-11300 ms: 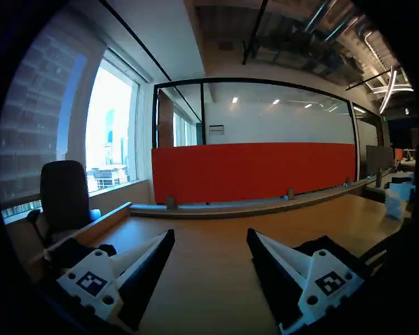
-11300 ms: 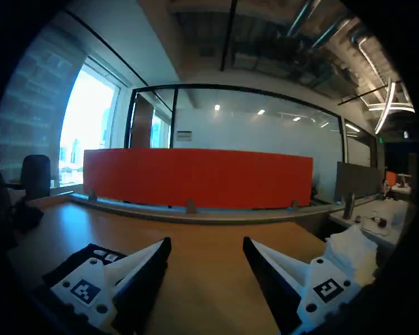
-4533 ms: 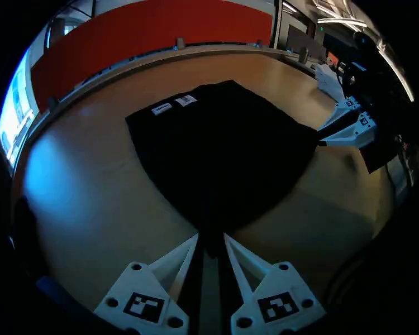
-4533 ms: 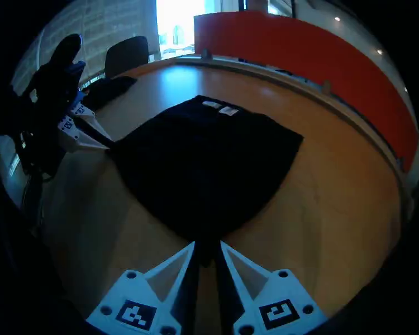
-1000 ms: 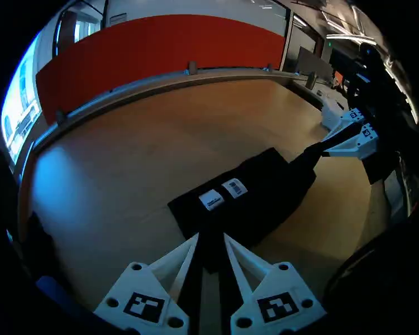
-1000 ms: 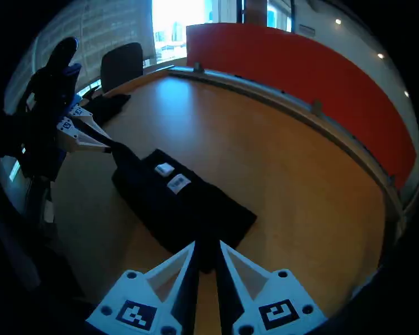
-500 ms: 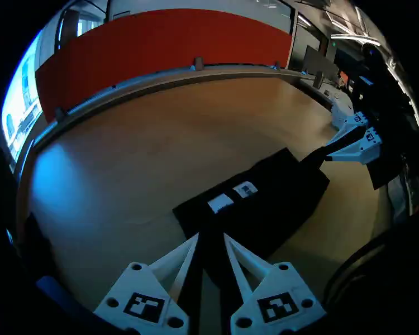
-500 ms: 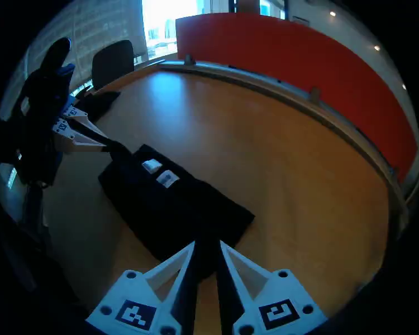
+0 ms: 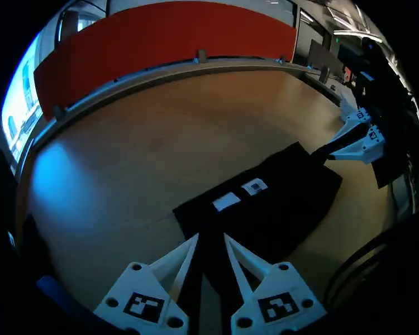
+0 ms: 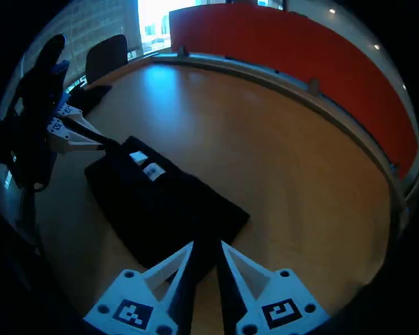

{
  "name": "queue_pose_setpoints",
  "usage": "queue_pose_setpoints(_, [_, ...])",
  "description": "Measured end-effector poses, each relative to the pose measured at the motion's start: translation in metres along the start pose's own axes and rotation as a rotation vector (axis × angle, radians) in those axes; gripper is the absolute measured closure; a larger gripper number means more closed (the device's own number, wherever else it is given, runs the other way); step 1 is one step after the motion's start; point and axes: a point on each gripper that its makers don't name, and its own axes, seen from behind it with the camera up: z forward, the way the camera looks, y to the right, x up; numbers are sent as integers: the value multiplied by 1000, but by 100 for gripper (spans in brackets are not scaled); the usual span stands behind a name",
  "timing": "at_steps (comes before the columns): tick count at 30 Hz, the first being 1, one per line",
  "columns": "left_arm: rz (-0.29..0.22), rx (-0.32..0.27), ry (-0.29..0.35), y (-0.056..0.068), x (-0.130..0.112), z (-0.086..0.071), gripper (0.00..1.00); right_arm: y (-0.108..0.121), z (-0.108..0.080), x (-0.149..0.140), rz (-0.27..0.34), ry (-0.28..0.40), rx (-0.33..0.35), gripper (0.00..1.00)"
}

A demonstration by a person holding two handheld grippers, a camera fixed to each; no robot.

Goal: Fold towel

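A black towel (image 9: 271,206) lies folded in a long band on the wooden table (image 9: 153,145), two white labels (image 9: 240,194) facing up. My left gripper (image 9: 210,248) is shut on its near corner. In the left gripper view, the right gripper (image 9: 328,155) pinches the far corner at the right. In the right gripper view the towel (image 10: 153,206) runs from my right gripper (image 10: 206,251), shut on one corner, to the left gripper (image 10: 104,146) at the left, held by a person's hand. The labels (image 10: 146,164) sit near that far end.
A red divider panel (image 9: 165,44) and a rail run along the table's far edge. An office chair (image 10: 106,58) and a dark bundle (image 10: 89,95) sit at the table's far left corner in the right gripper view. Bare wood (image 10: 276,167) lies beyond the towel.
Over the last second the towel band has widened and spread flatter on the table, its labels sliding a little away from both cameras. Both grippers keep their hold on the corners.
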Motion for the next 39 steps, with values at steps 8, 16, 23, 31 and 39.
queue_pose_setpoints(8, [18,47,-6,-9,-5,10,75,8,11,-4,8,-2,-35,63])
queue_pose_setpoints(16, [18,67,-14,-18,-5,12,58,18,17,-7,19,-5,-67,52])
queue_pose_setpoints(23, [11,87,-13,-27,-3,12,36,26,19,-2,23,9,-97,39])
queue_pose_setpoints(31, [21,126,-10,-38,0,12,25,34,21,6,29,23,-123,34])
queue_pose_setpoints(39, [16,160,-10,-50,1,11,25,40,19,10,38,35,-140,19])
